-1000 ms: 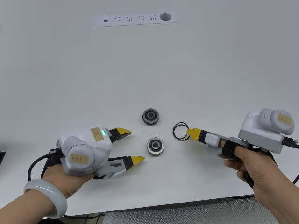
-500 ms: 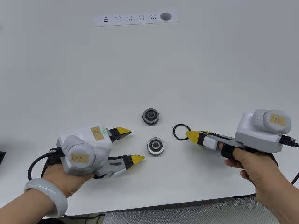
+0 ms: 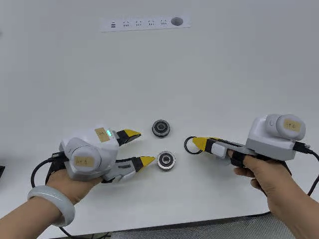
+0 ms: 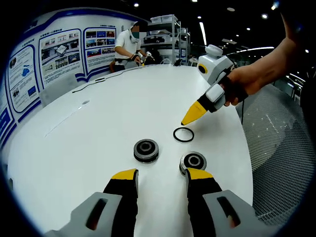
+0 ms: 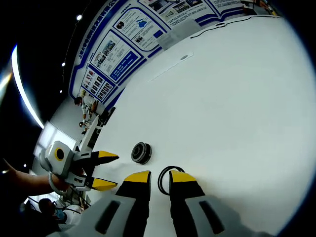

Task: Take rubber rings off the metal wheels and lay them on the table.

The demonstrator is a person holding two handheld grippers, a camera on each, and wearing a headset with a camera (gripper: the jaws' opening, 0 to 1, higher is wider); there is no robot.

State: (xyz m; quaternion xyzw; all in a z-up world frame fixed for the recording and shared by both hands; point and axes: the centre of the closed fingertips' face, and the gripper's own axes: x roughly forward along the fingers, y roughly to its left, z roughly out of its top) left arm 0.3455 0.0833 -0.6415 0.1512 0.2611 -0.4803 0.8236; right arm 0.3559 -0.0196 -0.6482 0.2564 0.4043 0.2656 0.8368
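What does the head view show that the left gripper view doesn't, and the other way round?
The head view gives a white power strip at the far side of the table, and the left gripper with its white body and the hand holding it. The left gripper view gives instead wall posters, shelves and a person beyond the table. Shared: the far metal wheel, the near metal wheel, the loose rubber ring flat on the table, and the right gripper by it.

Showroom-like lab hall: blue-trimmed wall posters (image 4: 59, 54), storage shelves (image 4: 170, 32) (ceiling lights (image 4: 203, 32) overhead), white worktable (image 3: 224, 74).
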